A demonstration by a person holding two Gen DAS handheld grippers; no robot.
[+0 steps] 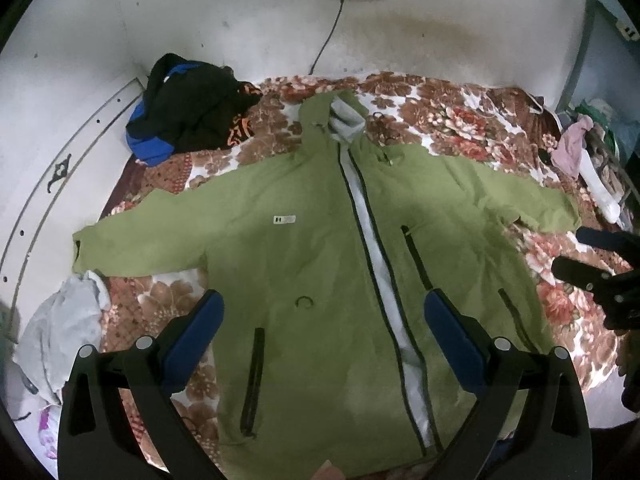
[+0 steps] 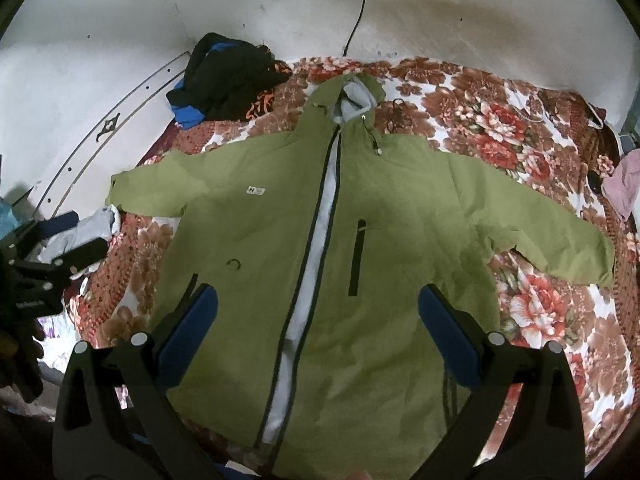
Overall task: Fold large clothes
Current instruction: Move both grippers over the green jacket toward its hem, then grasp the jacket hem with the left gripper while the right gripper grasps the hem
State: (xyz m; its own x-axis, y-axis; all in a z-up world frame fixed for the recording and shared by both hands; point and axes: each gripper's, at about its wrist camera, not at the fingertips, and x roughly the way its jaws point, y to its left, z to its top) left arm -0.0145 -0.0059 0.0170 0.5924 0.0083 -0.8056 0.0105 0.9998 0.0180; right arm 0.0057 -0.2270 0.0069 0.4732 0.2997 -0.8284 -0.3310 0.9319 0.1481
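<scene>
My left gripper (image 1: 324,312) and right gripper (image 2: 318,306) both hang wide and empty over the green jacket (image 1: 320,264), spread flat on the floral bedspread (image 2: 540,312), collar toward frame top, each sleeve nearer its own side's gripper.

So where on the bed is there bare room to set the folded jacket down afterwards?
The largest free patch of floral bedspread lies right of the hood, beyond the right sleeve. A smaller strip shows below that sleeve. The far-left corner is crowded by the black and blue clothes; grey cloth fills the near left. The green jacket covers the middle.
</scene>
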